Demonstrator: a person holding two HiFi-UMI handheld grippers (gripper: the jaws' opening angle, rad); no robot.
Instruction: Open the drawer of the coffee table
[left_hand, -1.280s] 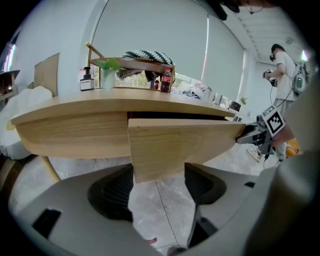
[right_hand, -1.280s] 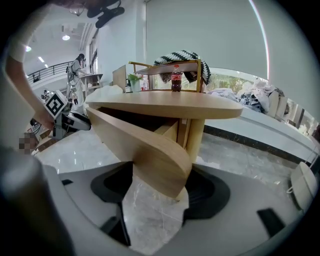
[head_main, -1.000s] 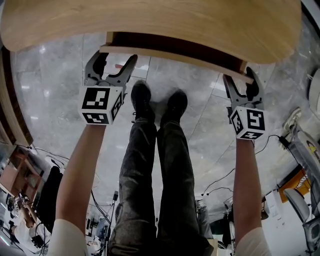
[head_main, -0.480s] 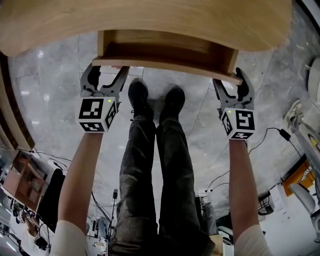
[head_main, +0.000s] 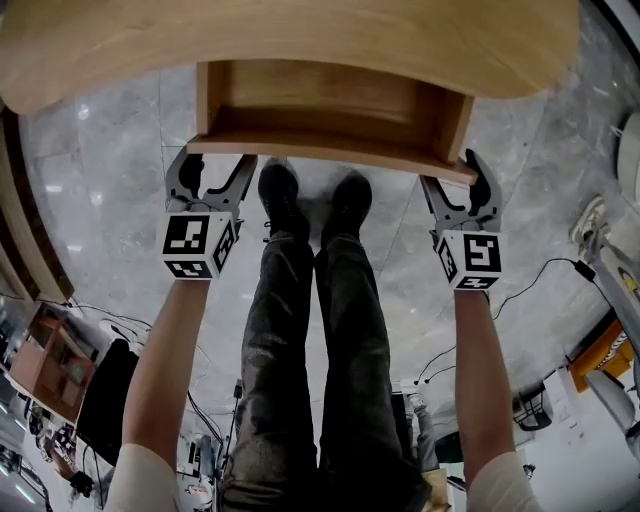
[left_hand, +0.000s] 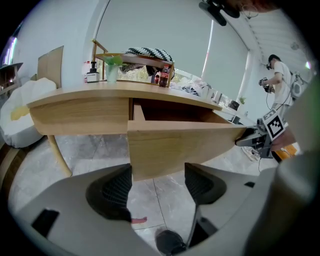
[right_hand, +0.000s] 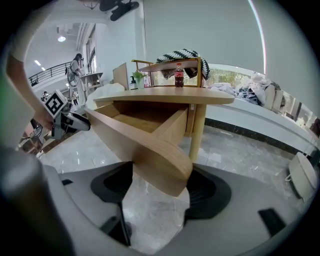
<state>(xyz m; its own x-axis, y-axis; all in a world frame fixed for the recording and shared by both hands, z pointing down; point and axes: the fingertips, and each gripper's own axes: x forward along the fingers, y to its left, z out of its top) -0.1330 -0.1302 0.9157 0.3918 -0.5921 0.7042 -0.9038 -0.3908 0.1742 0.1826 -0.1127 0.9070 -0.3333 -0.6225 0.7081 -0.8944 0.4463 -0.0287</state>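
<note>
Compared with before, the drawer (head_main: 330, 100) juts further out, showing pale wood inside. Left gripper (head_main: 215, 163) and right gripper (head_main: 452, 178) gape empty at its front.

A big, bright work room, like a lab.
The shiny stone floor (head_main: 100, 200) has cables (head_main: 540, 265) on it, a railing (right_hand: 47, 75) runs up high, and another person (left_hand: 276, 75) works far back.

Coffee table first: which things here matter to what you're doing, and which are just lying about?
In the job:
- coffee table
- its drawer, partly pulled out
- left gripper and right gripper, jaws open at the two ends of the drawer's front

Just lying about:
- bottle on the table top
- small green plant
- striped cloth behind
</note>
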